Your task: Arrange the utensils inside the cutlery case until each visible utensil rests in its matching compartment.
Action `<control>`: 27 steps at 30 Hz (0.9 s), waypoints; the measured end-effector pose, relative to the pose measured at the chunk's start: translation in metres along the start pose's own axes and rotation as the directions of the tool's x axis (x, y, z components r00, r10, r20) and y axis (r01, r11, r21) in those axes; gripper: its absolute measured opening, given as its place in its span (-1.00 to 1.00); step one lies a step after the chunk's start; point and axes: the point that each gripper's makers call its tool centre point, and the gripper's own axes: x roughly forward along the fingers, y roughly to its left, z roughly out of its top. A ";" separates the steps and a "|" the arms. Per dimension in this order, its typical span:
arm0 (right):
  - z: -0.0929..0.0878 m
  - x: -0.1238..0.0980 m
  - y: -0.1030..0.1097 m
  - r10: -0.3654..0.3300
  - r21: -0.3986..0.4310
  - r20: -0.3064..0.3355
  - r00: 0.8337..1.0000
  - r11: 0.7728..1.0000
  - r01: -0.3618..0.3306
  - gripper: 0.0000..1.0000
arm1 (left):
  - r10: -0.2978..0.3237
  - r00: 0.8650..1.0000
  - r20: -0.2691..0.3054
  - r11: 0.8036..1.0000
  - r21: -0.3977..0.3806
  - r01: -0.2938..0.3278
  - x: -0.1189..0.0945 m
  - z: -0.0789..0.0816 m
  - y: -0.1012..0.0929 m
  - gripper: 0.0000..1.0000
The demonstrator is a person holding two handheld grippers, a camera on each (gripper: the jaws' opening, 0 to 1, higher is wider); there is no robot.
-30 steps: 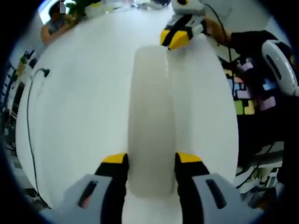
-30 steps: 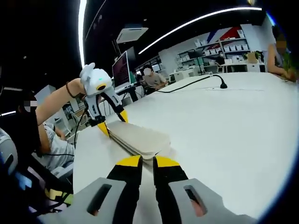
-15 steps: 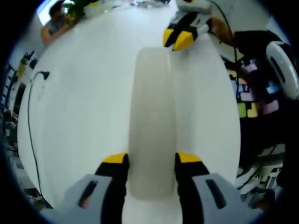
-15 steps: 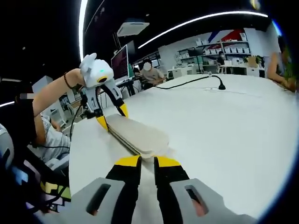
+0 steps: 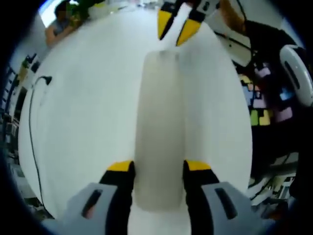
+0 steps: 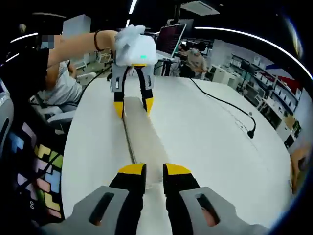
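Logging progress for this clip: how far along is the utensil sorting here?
Barely started. The cutlery case lies closed on the white table; no utensil can be seen. In hand: the left gripper straddles one end, the right gripper sits at the opposite end. Left: opening it and sorting every utensil.

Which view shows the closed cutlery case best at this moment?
The left gripper view: the cutlery case runs lengthwise up the picture, its near end between the left gripper jaws. The right gripper view shows the case foreshortened, narrower, its near end hidden behind the right gripper.
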 end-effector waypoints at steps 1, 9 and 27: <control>-0.002 0.003 -0.003 0.009 -0.014 -0.033 0.999 1.000 -0.009 -0.69 | 0.001 1.000 0.003 1.000 0.001 -0.001 0.000 0.000 0.000 -0.15; -0.010 0.015 -0.004 0.123 0.041 -0.123 0.985 0.992 -0.118 -0.53 | 0.020 0.998 0.066 1.000 0.005 -0.020 -0.010 0.009 0.002 -0.15; -0.020 0.028 0.008 0.302 0.044 -0.197 0.933 0.953 -0.299 0.02 | 0.001 0.999 0.043 0.998 -0.062 0.002 -0.010 -0.043 0.009 0.05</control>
